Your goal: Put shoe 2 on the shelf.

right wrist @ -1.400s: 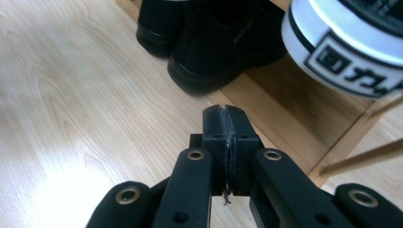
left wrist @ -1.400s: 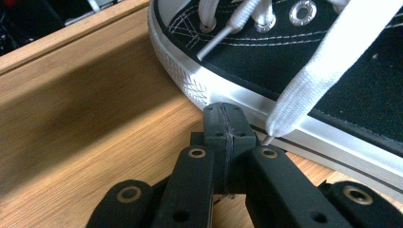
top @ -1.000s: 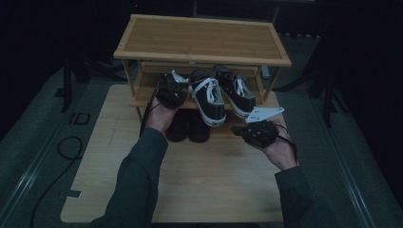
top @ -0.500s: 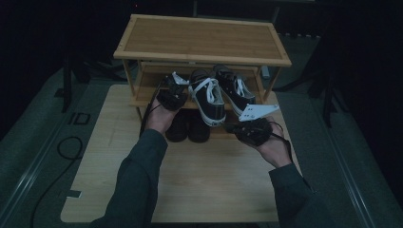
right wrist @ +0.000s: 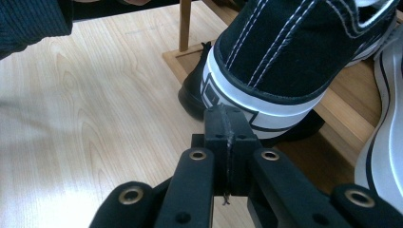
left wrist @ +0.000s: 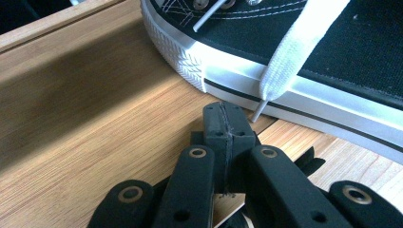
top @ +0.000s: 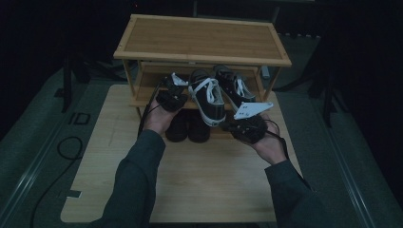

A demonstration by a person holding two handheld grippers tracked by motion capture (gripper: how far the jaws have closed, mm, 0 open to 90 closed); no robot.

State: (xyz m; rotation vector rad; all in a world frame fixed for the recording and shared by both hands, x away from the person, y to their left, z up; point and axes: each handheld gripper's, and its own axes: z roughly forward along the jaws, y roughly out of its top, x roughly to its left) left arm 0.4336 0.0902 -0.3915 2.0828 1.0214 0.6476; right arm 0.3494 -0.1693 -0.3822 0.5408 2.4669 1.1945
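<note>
A black-and-white sneaker (top: 209, 97) lies on the middle shelf of a wooden shoe rack (top: 199, 40), its heel sticking out over the shelf's front edge. My left gripper (top: 173, 88) is shut with nothing in it. Its tips (left wrist: 223, 118) sit just beside the sneaker's white rubber side (left wrist: 304, 95), where a white lace (left wrist: 290, 52) hangs down. My right gripper (top: 235, 126) is also shut and empty. Its tips (right wrist: 227, 121) are right at the sneaker's heel (right wrist: 285, 52); I cannot tell whether they touch it.
A second sneaker (top: 235, 88) lies to the right on the same shelf. A pair of black shoes (top: 187, 126) stands underneath. The rack rests on a light wooden table (top: 190, 180) with bare room in front. A cable (top: 66, 147) lies on the floor at left.
My right gripper has shifted slightly left, toward the sneaker's heel. The left gripper and the shoes have stayed put.
</note>
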